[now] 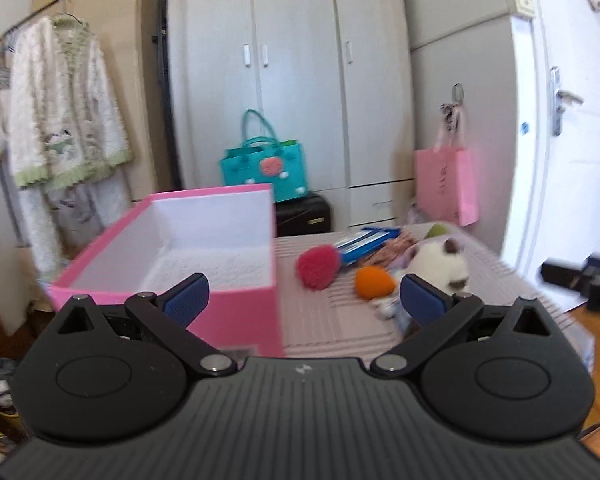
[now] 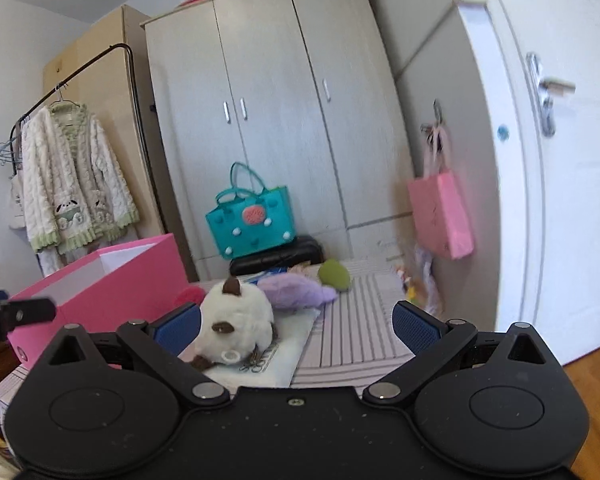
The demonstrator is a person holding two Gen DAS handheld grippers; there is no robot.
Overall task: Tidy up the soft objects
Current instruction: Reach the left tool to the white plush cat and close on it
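Observation:
An open pink box [image 1: 236, 304] with a white inside stands on the left of a striped table; it also shows in the right wrist view [image 2: 112, 280]. Right of it lie soft toys: a red fuzzy one [image 1: 317, 266], an orange one [image 1: 373, 282] and a white plush cat [image 1: 440, 264]. In the right wrist view the cat [image 2: 236, 320] lies just ahead, with a purple plush [image 2: 296, 290] and a green one [image 2: 334, 274] behind. My left gripper [image 1: 304, 300] is open and empty, in front of the box's corner. My right gripper [image 2: 296, 328] is open and empty, near the cat.
The striped table [image 2: 360, 340] also holds a blue packet [image 1: 366, 242] and a white printed sheet [image 2: 284, 344]. Behind stand a wardrobe [image 1: 292, 72], a teal bag [image 1: 266, 168] on a black case, a hanging pink bag [image 1: 448, 184], a clothes rack [image 1: 60, 112] and a door [image 2: 560, 160].

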